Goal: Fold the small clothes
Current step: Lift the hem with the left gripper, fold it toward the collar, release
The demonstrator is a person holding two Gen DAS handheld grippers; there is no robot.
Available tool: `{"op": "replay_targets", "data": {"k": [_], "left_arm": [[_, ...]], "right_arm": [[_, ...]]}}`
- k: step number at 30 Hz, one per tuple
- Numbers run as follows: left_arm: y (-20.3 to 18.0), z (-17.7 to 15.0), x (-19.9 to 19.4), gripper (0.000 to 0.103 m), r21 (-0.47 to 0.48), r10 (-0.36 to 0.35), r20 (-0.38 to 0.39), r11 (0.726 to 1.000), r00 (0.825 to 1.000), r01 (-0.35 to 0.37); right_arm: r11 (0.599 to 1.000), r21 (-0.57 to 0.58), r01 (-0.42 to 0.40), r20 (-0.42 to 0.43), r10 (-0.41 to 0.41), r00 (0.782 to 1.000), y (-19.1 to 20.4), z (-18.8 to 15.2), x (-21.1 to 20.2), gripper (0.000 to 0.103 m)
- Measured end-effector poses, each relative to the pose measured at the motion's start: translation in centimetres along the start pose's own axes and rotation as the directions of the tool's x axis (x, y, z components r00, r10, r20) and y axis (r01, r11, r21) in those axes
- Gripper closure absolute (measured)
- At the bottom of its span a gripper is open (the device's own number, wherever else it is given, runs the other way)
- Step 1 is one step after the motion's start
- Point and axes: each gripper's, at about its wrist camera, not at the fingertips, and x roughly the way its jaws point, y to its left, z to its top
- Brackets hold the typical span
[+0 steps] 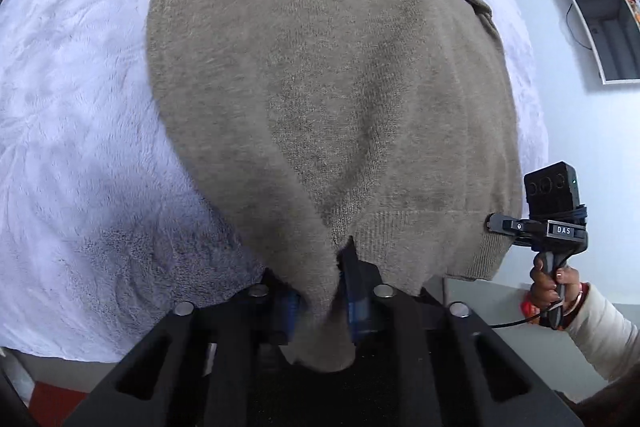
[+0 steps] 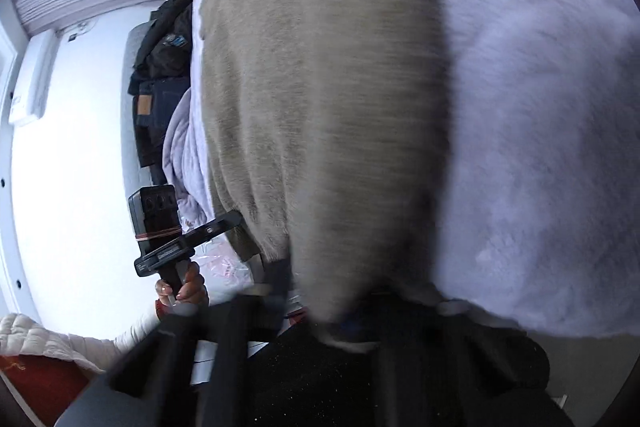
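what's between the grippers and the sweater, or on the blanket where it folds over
Nothing visible. The left gripper and right gripper are each shut on the hem of the taupe knit sweater, and the white fleece blanket around it looks bare.

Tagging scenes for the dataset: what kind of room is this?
Likely a bedroom. The taupe sweater lies on a fluffy white blanket like a bedspread, dark clothes are piled at its edge, and a wall-mounted screen hangs nearby.
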Motion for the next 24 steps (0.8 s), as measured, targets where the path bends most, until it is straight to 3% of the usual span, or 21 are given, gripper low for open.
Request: {"op": "replay_targets", "data": {"k": [5,8,11,16,20,24], "left_arm": [[0.2,0.7,-2.8,0.085,-0.03,-0.098,0.041,0.995,0.994,0.099],[0.3,1.7,-4.9,0.085,-0.049,-0.156,0.089,0.986,0.984,0.161],[0.3,3.4,-7.4,0.085,-0.025,-0.196,0.14,0.979,0.971,0.202],[-0.4,7.5,-10.9,0.085,0.055,-0.215,0.203,0.977,0.955,0.208],[-1.4,12.2,-13.1,0.085,0.11,-0.194,0.277,0.979,0.941,0.169],[-2.4,17.6,-13.7,0.085,0.099,-0.136,0.354,0.989,0.925,0.107]], "right_arm": [[0.989,0.01,-0.148,0.075,0.147,0.986,2.1,-0.6,-1.6,0.092],[0.968,0.017,-0.252,0.131,0.248,0.96,3.8,0.1,-2.3,0.092],[0.954,0.009,-0.3,0.18,0.294,0.939,5.4,1.0,-2.8,0.092],[0.95,-0.078,-0.301,0.229,0.311,0.922,9.8,3.8,-3.8,0.092],[0.941,-0.157,-0.3,0.267,0.333,0.904,13.4,7.5,-5.0,0.092],[0.935,-0.21,-0.286,0.272,0.337,0.901,16.2,12.8,-5.8,0.092]]}}
